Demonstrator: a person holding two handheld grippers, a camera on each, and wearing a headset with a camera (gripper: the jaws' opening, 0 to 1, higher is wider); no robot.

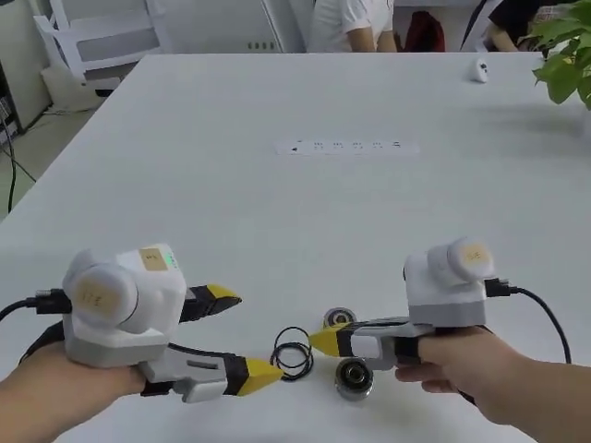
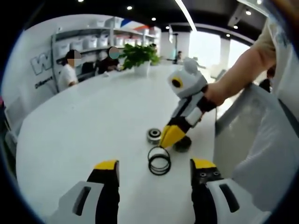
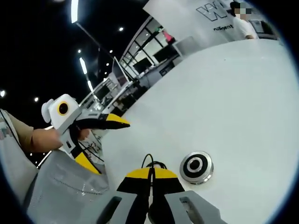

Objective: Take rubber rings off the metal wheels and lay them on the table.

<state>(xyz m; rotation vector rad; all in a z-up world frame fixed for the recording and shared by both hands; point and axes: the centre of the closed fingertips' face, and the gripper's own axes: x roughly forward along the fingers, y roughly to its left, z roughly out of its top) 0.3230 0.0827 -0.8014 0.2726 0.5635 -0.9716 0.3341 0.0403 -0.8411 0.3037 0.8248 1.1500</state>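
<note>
Two metal wheels (image 1: 339,318) sit near the worktop's (image 1: 277,212) near edge, with loose rubber rings (image 1: 292,353) lying flat just beside them. The right gripper (image 1: 323,341) has its jaws clenched, tips at the rings' rim; whether they pinch one is unclear. The left gripper (image 1: 240,335) has its jaws spread, the rings just ahead.

Left tongs (image 1: 245,334) and right tongs (image 1: 325,340): white-grey, yellow-tipped; black cables (image 1: 545,309); shirt (image 2: 261,140) perhaps pale.
</note>
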